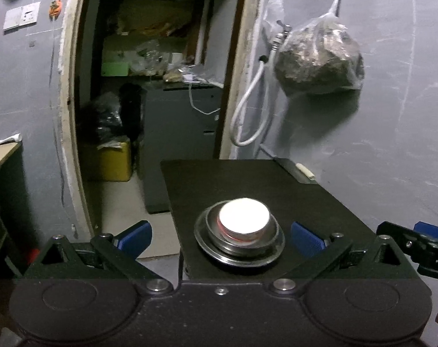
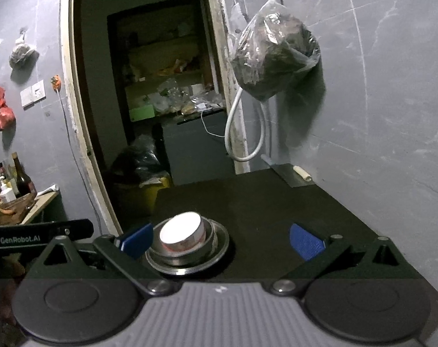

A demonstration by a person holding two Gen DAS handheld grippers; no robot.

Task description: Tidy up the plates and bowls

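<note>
A stack of dishes stands on a dark table (image 1: 305, 196): a steel plate (image 1: 239, 256) at the bottom, a steel bowl (image 1: 271, 232) in it, and a white bowl (image 1: 244, 217) with a red band on top. My left gripper (image 1: 220, 238) is open, its blue pads wide on either side of the stack and a little in front of it. In the right wrist view the same stack, with the white bowl (image 2: 182, 231) on the steel plate (image 2: 219, 248), sits just right of the left blue pad. My right gripper (image 2: 220, 240) is open and empty.
A grey wall (image 1: 392, 115) runs along the table's right side, with a hanging plastic bag (image 1: 320, 60) and a white hose (image 1: 248, 115). An open doorway (image 1: 149, 86) to a cluttered storeroom lies ahead. A side counter with bottles (image 2: 14, 182) stands at far left.
</note>
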